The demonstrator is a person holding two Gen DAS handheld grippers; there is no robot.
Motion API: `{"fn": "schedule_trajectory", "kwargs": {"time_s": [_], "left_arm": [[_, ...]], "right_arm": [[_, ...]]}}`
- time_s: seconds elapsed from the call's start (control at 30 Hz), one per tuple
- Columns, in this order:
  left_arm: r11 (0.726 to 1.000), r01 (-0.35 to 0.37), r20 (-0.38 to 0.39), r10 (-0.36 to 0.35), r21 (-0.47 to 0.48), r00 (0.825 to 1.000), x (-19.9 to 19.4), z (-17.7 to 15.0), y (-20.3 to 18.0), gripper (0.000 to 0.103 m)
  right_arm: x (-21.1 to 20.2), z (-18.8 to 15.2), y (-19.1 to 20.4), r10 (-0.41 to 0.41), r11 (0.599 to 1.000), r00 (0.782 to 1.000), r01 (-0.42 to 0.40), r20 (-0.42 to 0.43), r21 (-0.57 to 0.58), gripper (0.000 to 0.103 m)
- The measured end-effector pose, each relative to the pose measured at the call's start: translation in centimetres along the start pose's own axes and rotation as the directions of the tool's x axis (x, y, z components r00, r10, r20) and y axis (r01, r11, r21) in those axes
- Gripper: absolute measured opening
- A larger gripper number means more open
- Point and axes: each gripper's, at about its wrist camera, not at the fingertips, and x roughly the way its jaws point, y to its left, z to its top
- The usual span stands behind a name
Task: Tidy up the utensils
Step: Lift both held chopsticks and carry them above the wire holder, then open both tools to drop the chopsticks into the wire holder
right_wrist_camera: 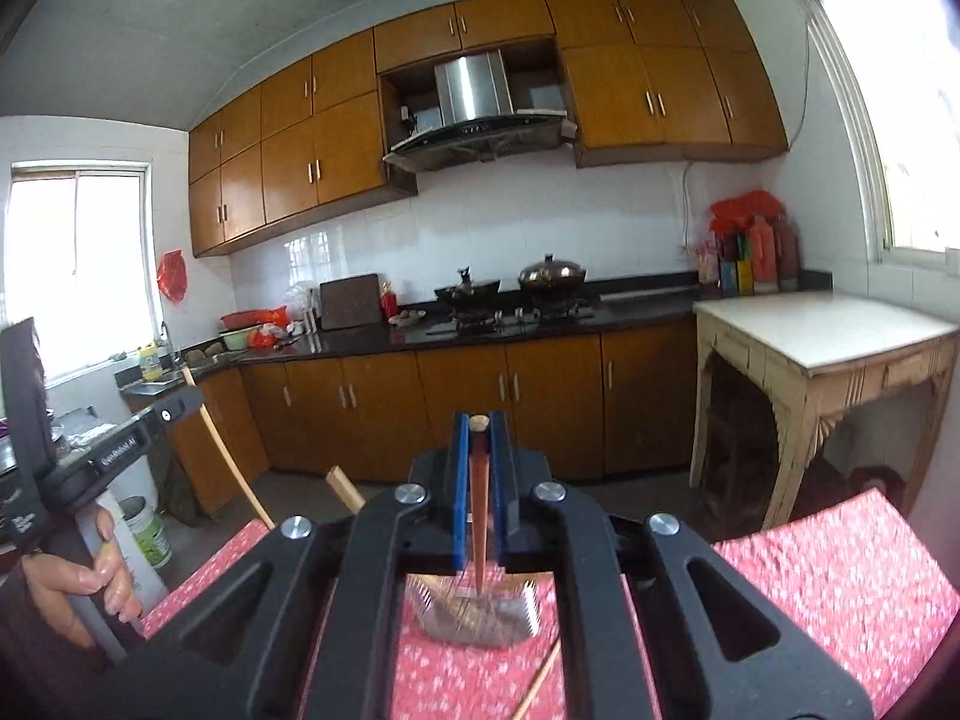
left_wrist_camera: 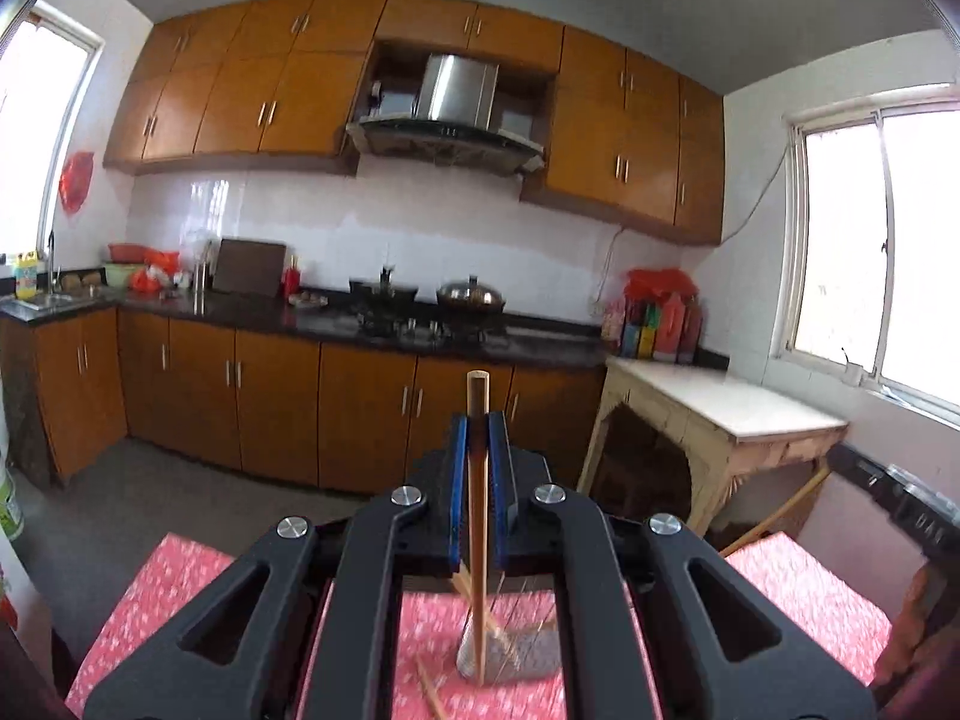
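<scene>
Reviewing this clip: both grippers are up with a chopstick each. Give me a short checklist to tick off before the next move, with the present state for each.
1. left gripper shut on a chopstick: ok, the stick is clamped between the blue pads.
2. right gripper shut on its reddish chopstick: ok.
3. Each held stick stands about upright between the jaws: ok.
4. wire holder on the red tablecloth, below the grippers: ok, though blurred.
5. Held stick tips lined up over the holder's opening: cannot tell.
6. All chopsticks gathered: not ok, a loose chopstick lies on the cloth beside the holder.
</scene>
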Motion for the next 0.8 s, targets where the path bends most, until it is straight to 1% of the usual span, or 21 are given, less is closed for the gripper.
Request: {"fn": "schedule_trajectory", "kwargs": {"time_s": [0.1, 0.2, 0.3, 0.43, 0.57, 0.7, 0.77, 0.8], "left_arm": [[1.0, 0.001, 0.03, -0.001, -0.005, 1.0, 1.7, 0.9, -1.3, 0.007], [1.0, -0.016, 0.042, 0.016, 0.003, 0.999, 3.8, 0.8, -2.3, 0.007], [0.999, -0.038, 0.031, 0.038, 0.001, 0.999, 6.1, -0.2, -2.6, 0.007], [0.997, -0.071, 0.03, 0.071, -0.01, 0.997, 8.7, -2.1, -2.1, 0.007], [0.997, -0.078, 0.0, 0.078, -0.028, 0.997, 10.5, -3.6, -1.5, 0.007], [0.996, -0.088, -0.041, 0.087, -0.013, 0.995, 11.5, -4.5, -1.5, 0.007], [0.996, -0.09, -0.054, 0.089, -0.018, 0.995, 11.3, -4.5, -1.4, 0.009], [0.996, -0.09, -0.062, 0.088, -0.02, 0.994, 11.0, -4.5, -1.2, 0.015]], "right_arm": [[2.2, 0.5, 0.0, -0.006, 1.0, 1.0, 0.006, -0.002, 0.012, 0.008], [4.6, 0.5, -0.1, -0.022, 1.0, 0.999, 0.022, -0.03, 0.001, 0.008], [6.9, -0.1, -0.5, -0.029, 1.0, 0.997, 0.029, -0.067, 0.006, 0.008], [10.0, -1.0, -1.0, -0.008, 0.999, 0.992, 0.012, -0.126, 0.031, 0.008], [12.3, -2.7, -1.3, -0.018, 1.0, 0.984, 0.022, -0.175, 0.021, 0.008], [13.9, -4.0, -1.9, -0.041, 0.999, 0.974, 0.047, -0.222, 0.02, 0.008], [14.0, -4.4, -2.3, -0.061, 0.998, 0.971, 0.067, -0.231, 0.018, 0.012], [13.6, -4.5, -2.7, -0.084, 0.996, 0.971, 0.091, -0.225, 0.02, 0.025]]}}
